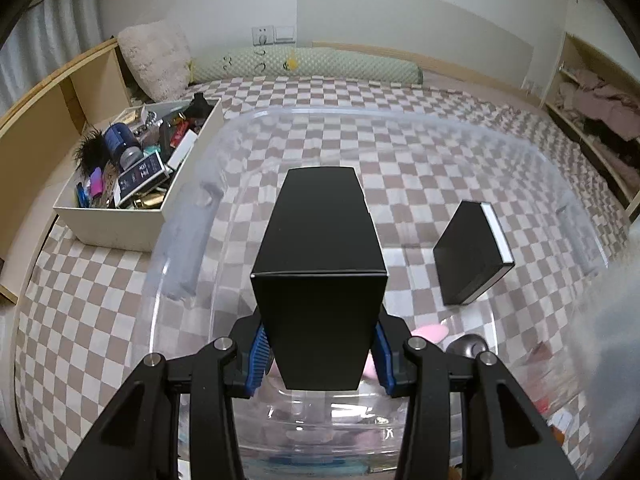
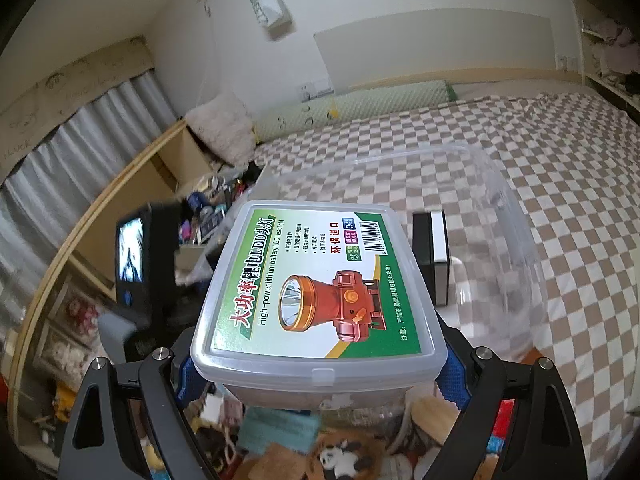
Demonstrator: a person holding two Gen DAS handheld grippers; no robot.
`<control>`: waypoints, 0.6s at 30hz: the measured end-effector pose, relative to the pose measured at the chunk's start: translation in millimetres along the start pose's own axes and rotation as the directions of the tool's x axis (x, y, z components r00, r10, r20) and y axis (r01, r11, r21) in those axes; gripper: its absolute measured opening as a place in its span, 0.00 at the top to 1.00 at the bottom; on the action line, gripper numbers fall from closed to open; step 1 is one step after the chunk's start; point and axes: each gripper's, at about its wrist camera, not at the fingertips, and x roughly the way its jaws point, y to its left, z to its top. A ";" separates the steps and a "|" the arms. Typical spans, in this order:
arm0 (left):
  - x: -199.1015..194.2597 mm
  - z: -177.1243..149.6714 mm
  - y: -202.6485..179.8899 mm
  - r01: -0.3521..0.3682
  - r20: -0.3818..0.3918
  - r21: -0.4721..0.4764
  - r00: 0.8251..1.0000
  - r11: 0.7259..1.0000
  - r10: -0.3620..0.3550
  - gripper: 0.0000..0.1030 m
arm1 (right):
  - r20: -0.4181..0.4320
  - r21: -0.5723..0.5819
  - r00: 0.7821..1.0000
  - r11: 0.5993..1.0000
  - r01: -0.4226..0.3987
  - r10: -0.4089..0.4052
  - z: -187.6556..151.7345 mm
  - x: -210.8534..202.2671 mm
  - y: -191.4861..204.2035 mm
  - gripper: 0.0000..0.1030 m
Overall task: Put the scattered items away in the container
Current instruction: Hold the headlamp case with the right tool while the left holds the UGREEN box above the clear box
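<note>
The left hand-held gripper (image 1: pixel 320 354) was clamped on a plain black box (image 1: pixel 318 272), its blue pads (image 1: pixel 259 354) pressing the box's two sides; no writing showed on the box, which reached forward over the inside of the clear plastic container (image 1: pixel 400 118). A second black box with a silver edge (image 1: pixel 472 256) lay on the container's floor, ahead and to the right of the held one. Outside the container's left wall, on the checkered bed (image 1: pixel 80 280), stood a white open box (image 1: pixel 120 228) crowded with small items whose labels were too small to read. The right hand-held gripper (image 2: pixel 320 372) gripped a translucent lidded case (image 2: pixel 320 292) between its blue pads (image 2: pixel 454 376). The lid's label showed an orange headlamp and read "High-power lithium battery LED headlight" beside Chinese characters and a barcode. The case hung near the container's (image 2: pixel 500 200) near rim, with the silver-edged box (image 2: pixel 434 256) just beyond it.
</note>
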 end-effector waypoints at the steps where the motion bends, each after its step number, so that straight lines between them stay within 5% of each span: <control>1: 1.6 -0.8 -1.3 -0.002 -0.007 0.006 1.000 1.000 0.002 0.58 | 0.010 -0.007 1.000 1.000 0.008 -0.008 1.5 1.8 1.5 0.12; 12: 11.4 -8.8 -16.0 0.020 -0.068 0.048 0.998 0.999 -0.017 0.58 | 0.089 -0.029 0.984 0.988 0.155 -0.152 14.8 33.8 -5.6 0.12; 18: 11.5 -6.2 -16.4 0.031 -0.082 0.048 0.996 0.998 -0.027 0.58 | 0.035 0.004 0.987 0.988 0.155 -0.155 16.5 51.9 -17.8 0.12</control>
